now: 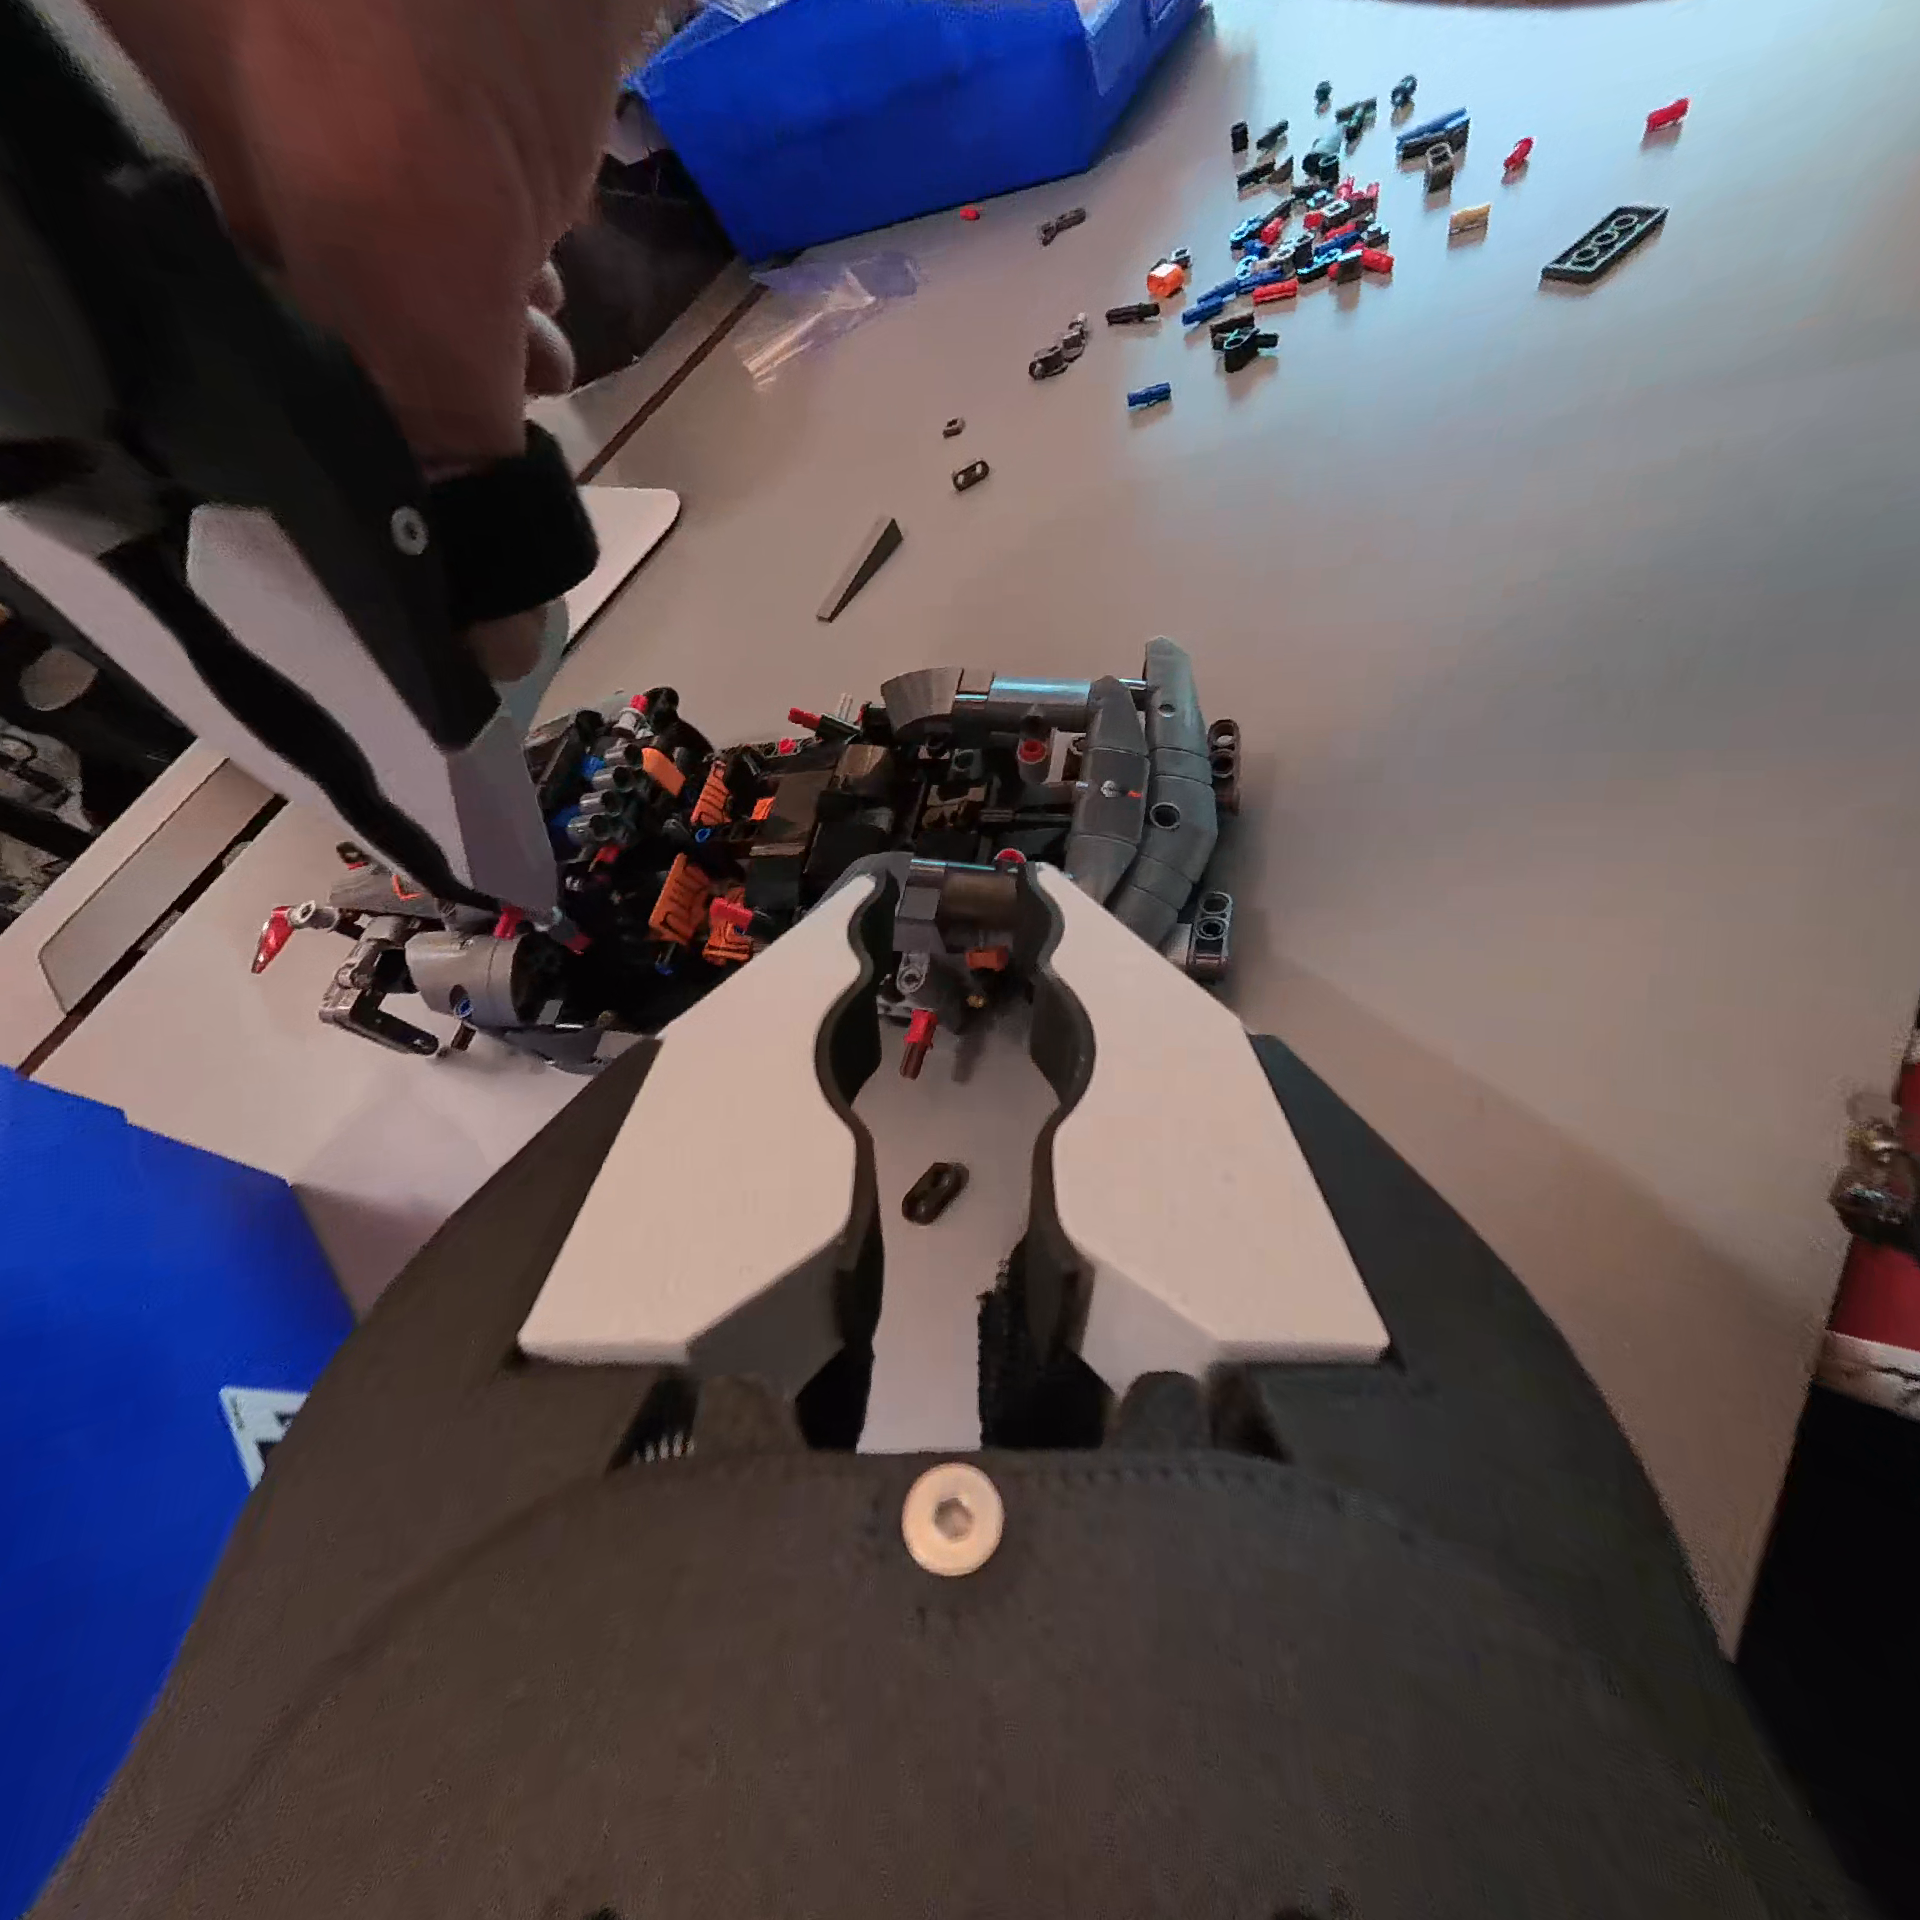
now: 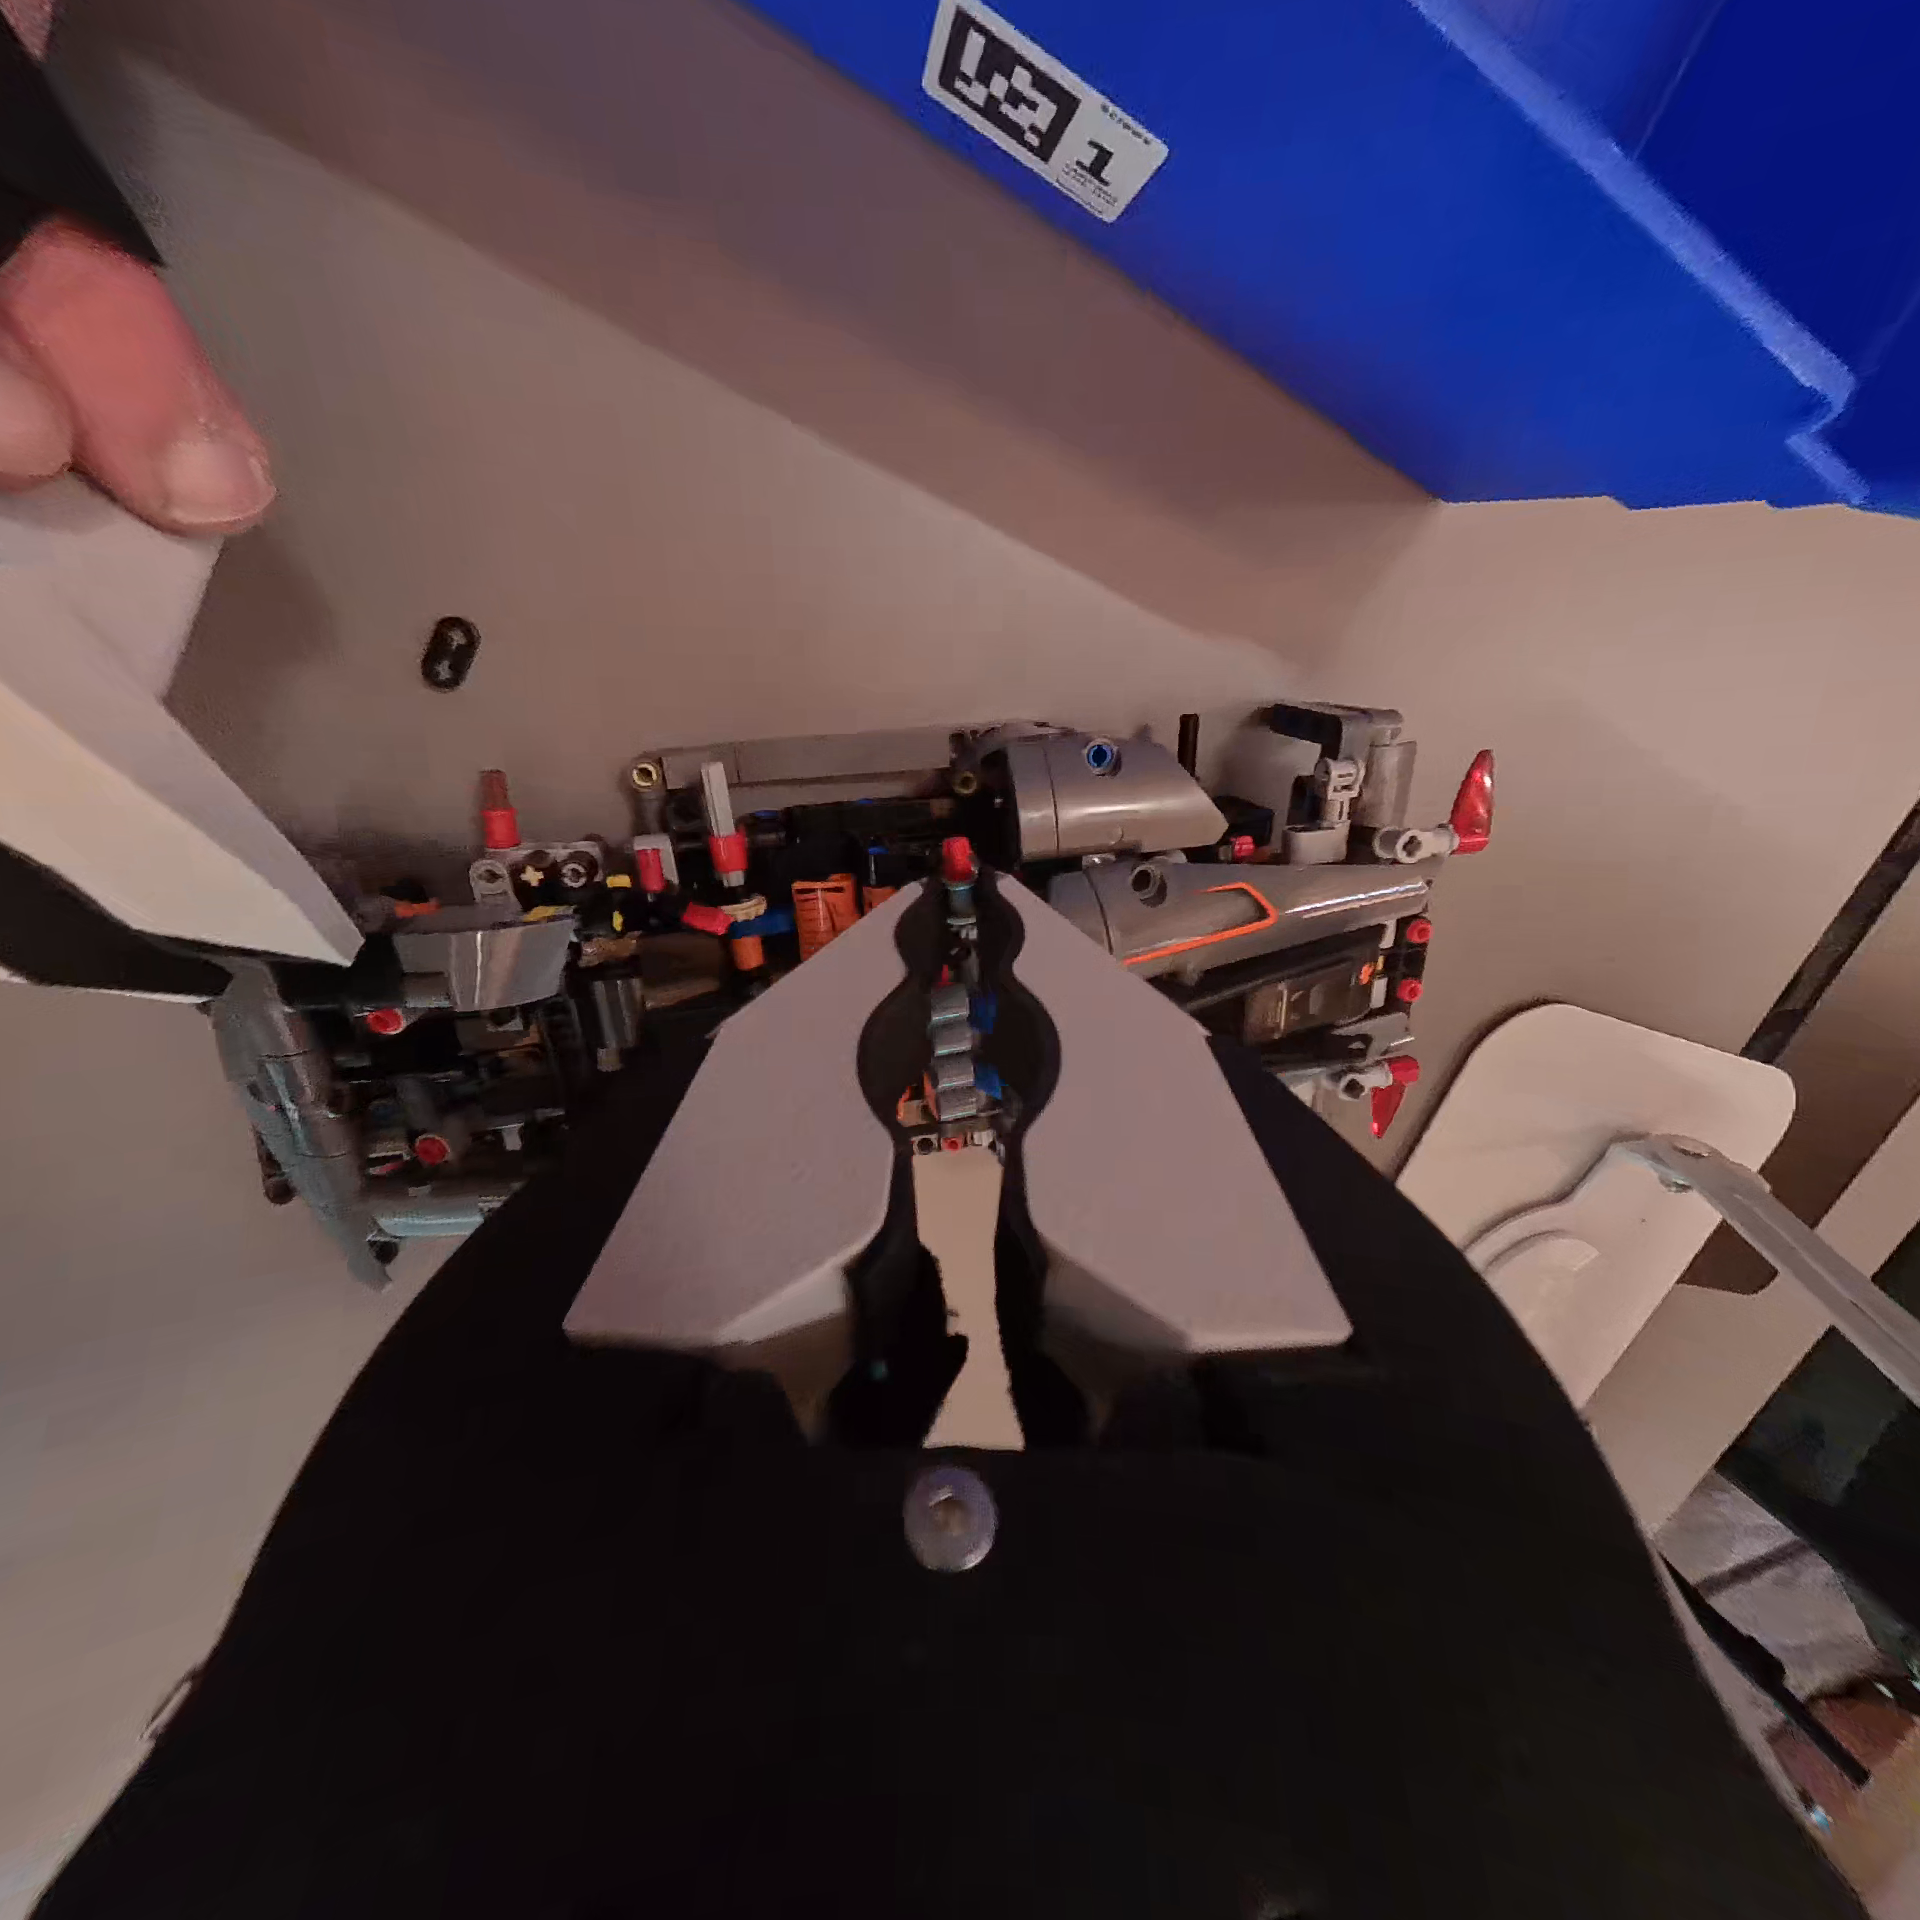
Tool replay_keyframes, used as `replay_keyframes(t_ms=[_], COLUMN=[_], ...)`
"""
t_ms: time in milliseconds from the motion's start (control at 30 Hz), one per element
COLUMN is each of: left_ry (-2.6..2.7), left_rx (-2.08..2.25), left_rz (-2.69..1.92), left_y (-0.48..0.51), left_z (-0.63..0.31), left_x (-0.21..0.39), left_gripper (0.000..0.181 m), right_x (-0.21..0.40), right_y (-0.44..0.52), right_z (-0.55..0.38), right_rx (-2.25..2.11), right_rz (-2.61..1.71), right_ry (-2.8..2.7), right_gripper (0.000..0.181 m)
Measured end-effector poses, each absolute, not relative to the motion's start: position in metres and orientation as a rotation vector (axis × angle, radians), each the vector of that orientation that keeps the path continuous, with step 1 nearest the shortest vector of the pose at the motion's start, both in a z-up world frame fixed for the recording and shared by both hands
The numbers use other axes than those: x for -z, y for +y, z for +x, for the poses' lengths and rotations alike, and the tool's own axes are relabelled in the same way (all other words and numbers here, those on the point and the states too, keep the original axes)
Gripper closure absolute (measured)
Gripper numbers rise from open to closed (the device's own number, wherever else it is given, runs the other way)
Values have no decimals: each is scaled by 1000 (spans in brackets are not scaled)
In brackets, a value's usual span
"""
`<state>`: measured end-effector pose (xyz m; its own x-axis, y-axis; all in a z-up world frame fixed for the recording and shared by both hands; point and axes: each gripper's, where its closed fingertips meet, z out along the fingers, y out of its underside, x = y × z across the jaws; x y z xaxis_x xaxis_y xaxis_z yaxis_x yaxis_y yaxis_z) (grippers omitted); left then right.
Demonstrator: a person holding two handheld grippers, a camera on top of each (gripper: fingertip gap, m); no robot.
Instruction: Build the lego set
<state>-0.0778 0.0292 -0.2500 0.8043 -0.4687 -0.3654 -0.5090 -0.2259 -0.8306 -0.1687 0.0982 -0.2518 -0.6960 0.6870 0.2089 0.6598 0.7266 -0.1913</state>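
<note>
Right at the tip of your left gripper there's a grey rounded block of the half-built lego car, and the fingers look clamped on either side of it, so I'd call that one gripping the model at its near edge. Your right gripper is nearly pinched together on a small red pin standing up from the middle of the car, with a strip of grey and blue links showing through the slot behind the tips; from the left wrist view you can see that same gripper coming down at a slant onto the left end of the build, your hand wrapped around its handle. The car itself sits flat on the white table, a mix of dark grey curved panels, black beams, orange bits and red pins, with a red pointed piece sticking out at one end. Just under the left fingers lies a little black two-hole link. Farther out on the table there's a dark grey wedge piece, then well apart a scattered heap of loose parts in black, blue and red, plus a black flat plate beside it. Blue bins sit at the far edge, and another blue bin with a white tag shows just behind the car in the right wrist view.
</note>
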Motion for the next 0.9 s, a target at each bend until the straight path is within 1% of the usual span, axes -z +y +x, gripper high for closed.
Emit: replay_keyframes(t_ms=[133, 333, 600, 900], left_ry=[748, 728, 739, 728], left_rx=[-8, 36, 30, 44], left_rz=[-1878, -1886, -1883, -1894], left_y=[31, 32, 33, 34], left_z=[-76, -77, -76, -77], left_x=[262, 263, 264, 264], left_gripper=[160, 160, 163, 165], right_x=[260, 263, 263, 262], right_y=[104, 102, 105, 111], right_z=[-171, -174, -174, -171], right_rx=[-77, -89, 25, 2], right_rz=[-1063, -1069, -1042, -1036], right_ry=[-2699, -2724, -2756, -2769], right_gripper=[178, 178, 178, 177])
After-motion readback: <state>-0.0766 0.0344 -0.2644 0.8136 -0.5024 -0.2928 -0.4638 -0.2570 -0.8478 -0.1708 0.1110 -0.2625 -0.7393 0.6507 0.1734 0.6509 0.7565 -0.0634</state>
